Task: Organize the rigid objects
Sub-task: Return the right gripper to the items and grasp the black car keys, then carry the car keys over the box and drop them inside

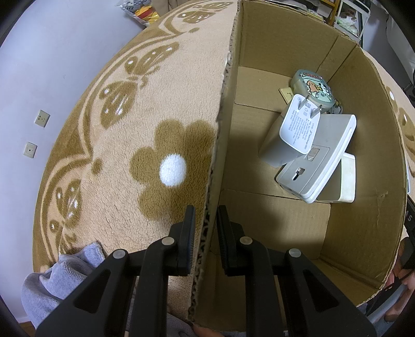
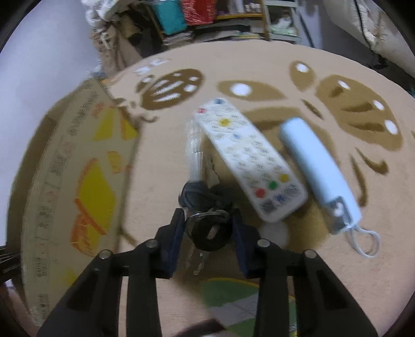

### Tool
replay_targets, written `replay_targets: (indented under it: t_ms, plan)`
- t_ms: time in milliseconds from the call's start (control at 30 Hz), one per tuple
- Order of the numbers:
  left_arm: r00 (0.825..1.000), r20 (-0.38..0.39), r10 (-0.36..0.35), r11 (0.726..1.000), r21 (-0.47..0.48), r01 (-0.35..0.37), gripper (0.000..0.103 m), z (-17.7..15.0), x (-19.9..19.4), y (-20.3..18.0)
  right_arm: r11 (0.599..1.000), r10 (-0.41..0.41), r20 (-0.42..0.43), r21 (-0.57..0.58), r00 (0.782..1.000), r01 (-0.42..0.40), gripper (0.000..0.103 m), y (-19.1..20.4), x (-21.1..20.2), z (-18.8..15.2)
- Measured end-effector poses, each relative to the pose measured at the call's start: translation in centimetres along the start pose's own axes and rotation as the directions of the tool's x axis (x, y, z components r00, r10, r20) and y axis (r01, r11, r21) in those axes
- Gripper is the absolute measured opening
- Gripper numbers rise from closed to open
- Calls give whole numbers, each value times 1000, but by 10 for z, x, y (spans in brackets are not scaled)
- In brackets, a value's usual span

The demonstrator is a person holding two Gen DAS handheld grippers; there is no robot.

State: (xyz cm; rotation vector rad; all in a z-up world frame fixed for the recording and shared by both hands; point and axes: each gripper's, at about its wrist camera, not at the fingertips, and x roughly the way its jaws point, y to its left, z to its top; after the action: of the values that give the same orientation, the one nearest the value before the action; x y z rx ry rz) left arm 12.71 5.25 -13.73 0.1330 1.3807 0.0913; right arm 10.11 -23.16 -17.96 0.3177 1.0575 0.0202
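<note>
In the left wrist view my left gripper straddles the near wall of an open cardboard box, one finger outside and one inside, shut on the wall's edge. Inside the box lie a white plug charger, a grey-white flat device and a cartoon-printed tin. In the right wrist view my right gripper is shut on a black bunch of keys on the carpet. A white remote and a pale blue tube-shaped case lie just beyond, to the right.
A beige rug with brown flowers and butterflies covers the floor. A grey towel lies near the box at lower left. The box's printed outer side stands left of the keys. A clear pen lies beside the remote. Cluttered shelves stand behind.
</note>
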Motion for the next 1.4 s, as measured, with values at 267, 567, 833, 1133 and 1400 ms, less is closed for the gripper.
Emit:
replay_targets:
  t_ms: [267, 567, 833, 1133, 1400]
  plan:
    - [1000, 0, 0, 1000, 0, 0, 17, 0, 0, 0, 1000, 8, 35, -20, 999, -7, 37, 13, -8, -1]
    - [1000, 0, 1, 1000, 1, -1, 17, 0, 0, 1, 999, 43, 80, -27, 996, -41, 37, 19, -29, 6]
    - [1000, 0, 1, 1000, 1, -1, 17, 0, 0, 1, 992, 113, 159, -80, 981, -102, 37, 43, -61, 19]
    - [1000, -1, 5, 1000, 3, -5, 16, 0, 1, 0, 972, 206, 245, -162, 947, -170, 37, 78, -97, 32]
    - [1000, -1, 9, 1000, 4, -9, 16, 1, 1, -2, 947, 272, 232, -239, 934, -216, 37, 111, -98, 34]
